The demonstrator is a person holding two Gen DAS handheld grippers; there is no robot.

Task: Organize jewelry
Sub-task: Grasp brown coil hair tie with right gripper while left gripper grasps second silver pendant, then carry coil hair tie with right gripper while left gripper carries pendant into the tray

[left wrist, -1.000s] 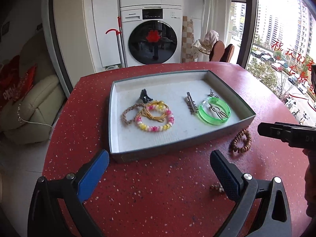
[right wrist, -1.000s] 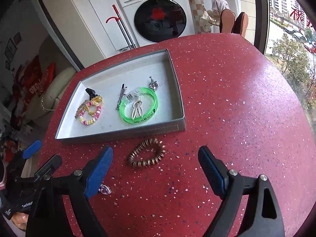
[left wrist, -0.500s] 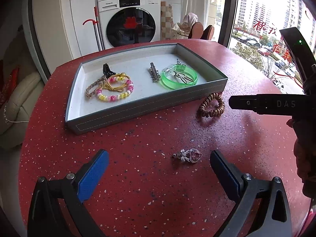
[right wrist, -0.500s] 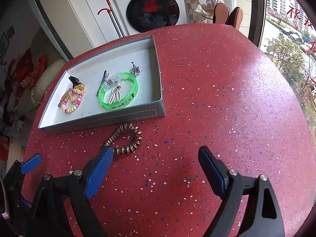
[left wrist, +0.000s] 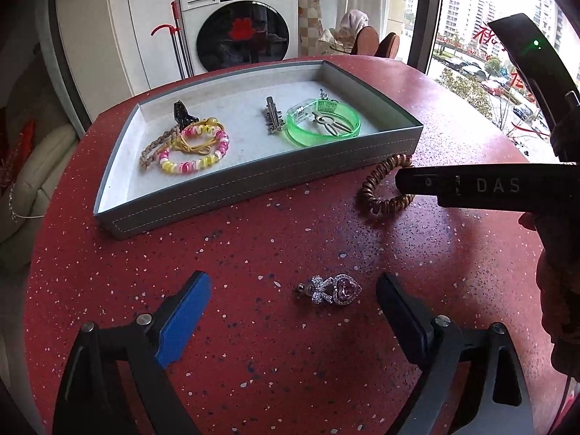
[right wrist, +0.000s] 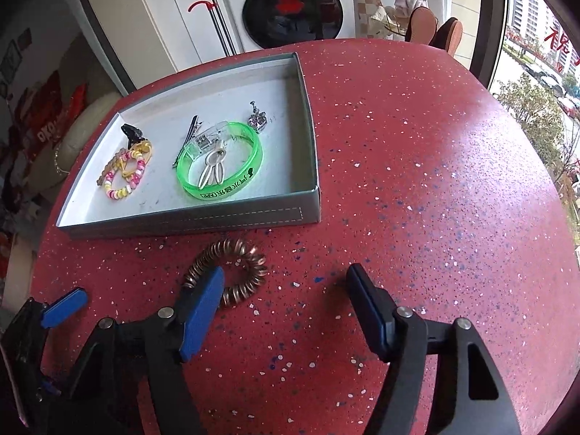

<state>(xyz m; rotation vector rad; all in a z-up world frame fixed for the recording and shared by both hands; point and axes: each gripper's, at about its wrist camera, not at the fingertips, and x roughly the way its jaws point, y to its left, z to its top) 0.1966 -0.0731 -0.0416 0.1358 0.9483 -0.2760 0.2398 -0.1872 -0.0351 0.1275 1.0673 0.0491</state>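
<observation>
Left gripper (left wrist: 293, 311) stood wide open low in the left-wrist view, blue pad at lower left, dark pad at lower right, nothing gripped. A silver brooch (left wrist: 330, 289) w/ a pink heart stone lay flat on the red table (left wrist: 253, 362) between the two pads, nearer the right one, touching neither. Right gripper (right wrist: 286, 304) sat at bottom centre of the right-wrist view, jaws closing but still apart; no thing was clamped. A brown coil tie (right wrist: 226, 275) lay on the table just beyond its left pad, which covered the coil's near-left part; whether pad & coil touched, I couldn't tell. The coil sat just in front of the grey tray (right wrist: 253, 217), near the tray's right front corner. In the tray, left to right in the left-wrist view: a black clip (left wrist: 182, 112), a braided band (left wrist: 154, 148), a pink-yellow bead bracelet (left wrist: 195, 156), a metal hair clip (left wrist: 272, 117) and a green bangle (left wrist: 322, 127) w/ a small silver piece inside its ring. A washer (left wrist: 239, 18) stood behind the table, window at upper right.
</observation>
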